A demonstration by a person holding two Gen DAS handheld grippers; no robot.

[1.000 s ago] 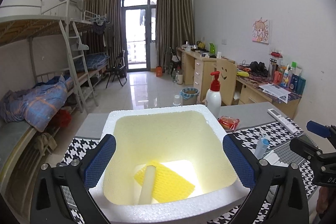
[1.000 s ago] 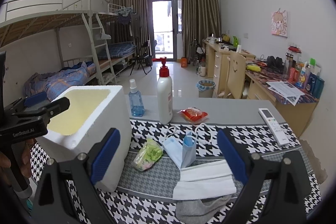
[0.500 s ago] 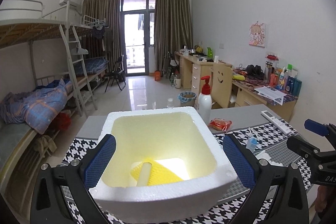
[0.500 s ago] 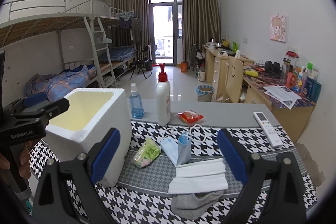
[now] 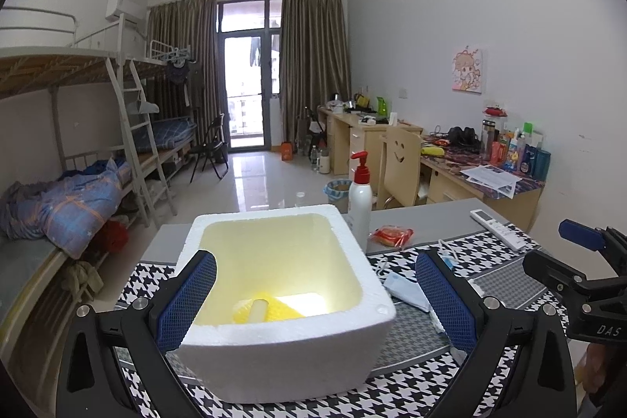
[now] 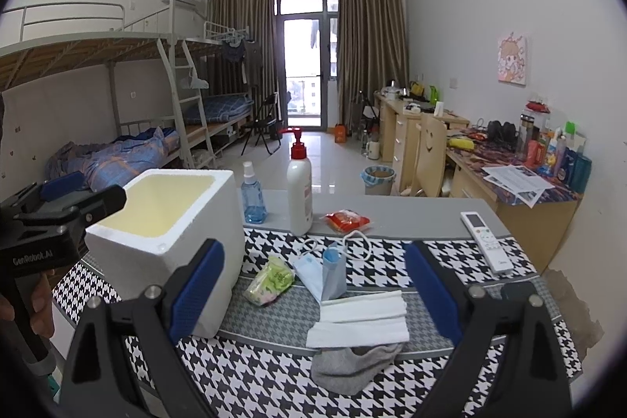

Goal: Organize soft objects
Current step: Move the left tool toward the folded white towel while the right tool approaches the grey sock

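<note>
Left gripper (image 5: 313, 304): fingers spread wide, holding nothing, raised in front of the foam box.
Foam box (image 6: 164, 241): white, open-topped, at the table's left edge; a yellow sponge (image 5: 270, 310) and a pale roll lie on its floor.
Green packet (image 6: 270, 279): just right of the box, on the grey strip.
Face masks (image 6: 323, 273): blue, mid-table, loops trailing toward the red packet (image 6: 347, 220).
White folded cloth (image 6: 358, 318): in front of the masks, touching the grey sock (image 6: 352, 365) near the front edge.
Right gripper (image 6: 313, 296): fingers spread wide, nothing between them, raised above the cloth and sock.
Remote (image 6: 486, 236): near the right edge, open patterned mat around it.
</note>
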